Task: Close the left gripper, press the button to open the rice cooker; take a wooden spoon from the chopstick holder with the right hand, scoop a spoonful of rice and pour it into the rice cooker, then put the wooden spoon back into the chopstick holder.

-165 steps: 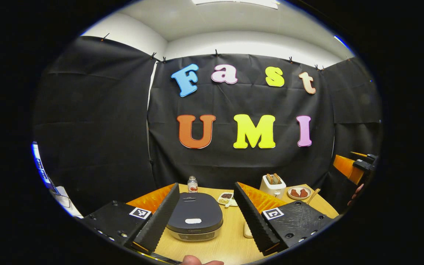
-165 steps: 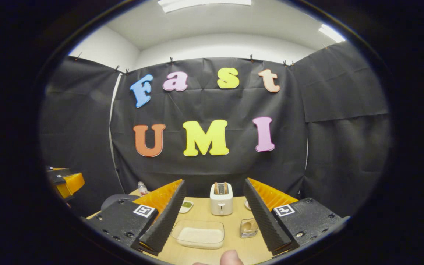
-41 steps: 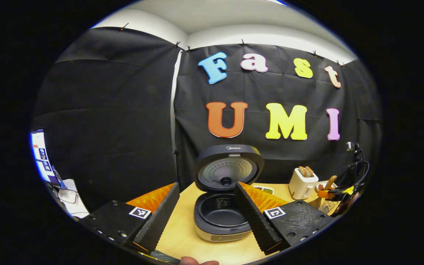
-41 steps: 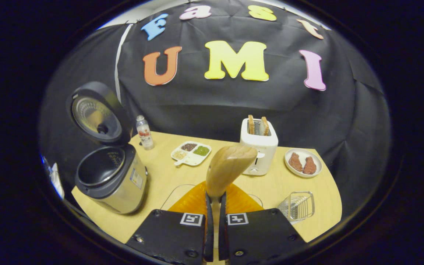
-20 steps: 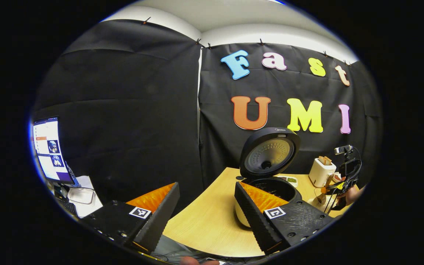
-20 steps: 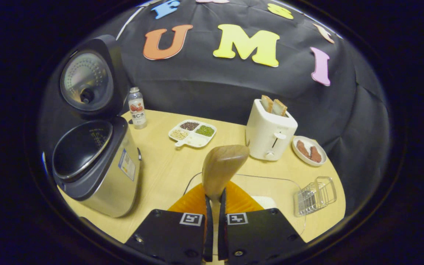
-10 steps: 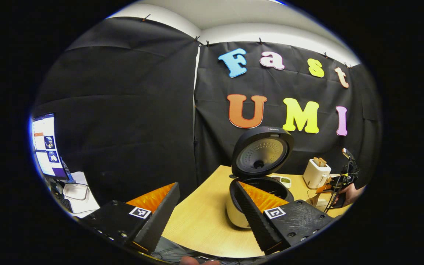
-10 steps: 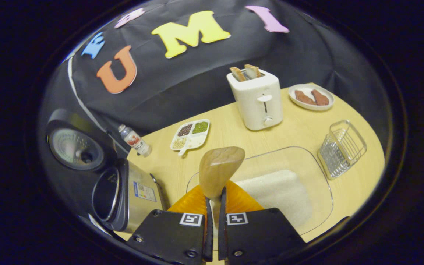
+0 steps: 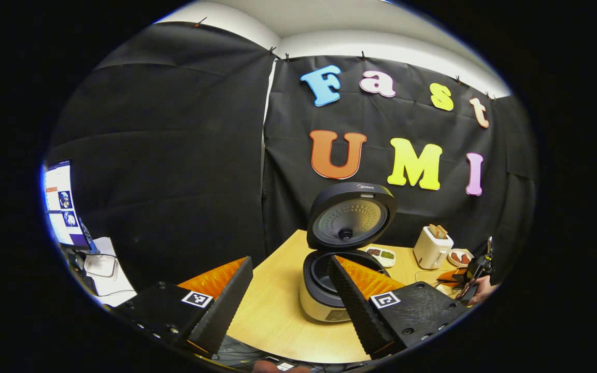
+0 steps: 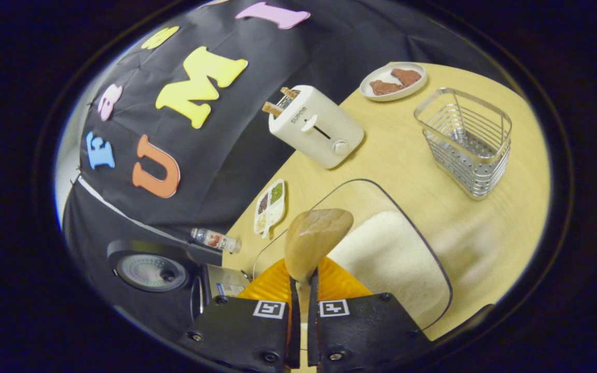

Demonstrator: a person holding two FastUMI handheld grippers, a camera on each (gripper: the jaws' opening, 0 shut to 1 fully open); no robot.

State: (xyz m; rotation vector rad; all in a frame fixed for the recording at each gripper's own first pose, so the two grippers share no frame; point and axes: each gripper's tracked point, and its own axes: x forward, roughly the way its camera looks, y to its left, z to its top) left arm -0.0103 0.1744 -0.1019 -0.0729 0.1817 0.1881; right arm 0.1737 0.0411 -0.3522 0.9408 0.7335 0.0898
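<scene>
- wooden spoon (image 10: pixel 315 235): smooth, pale wood
- chopstick holder (image 10: pixel 467 141): shiny metal wire
- rice cooker (image 9: pixel 336 269): matt dark lid, brushed-metal body
- table (image 10: pixel 417 155): light wood-look top
- toaster (image 10: pixel 314 132): glossy cream plastic

One white toaster (image 10: pixel 315 126) holding two toast slices (image 10: pixel 281 101) — one white plate (image 10: pixel 393 80) bearing two brown pieces (image 10: pixel 394 80).

Black cloth (image 9: pixel 174 155) is hanging as the booth's walls, clipped along the top beneath a white ceiling (image 9: pixel 329 20). A light wooden table (image 10: pixel 433 171) is standing against it. A lit monitor (image 9: pixel 62 204) is glowing beyond the table's left edge.
</scene>
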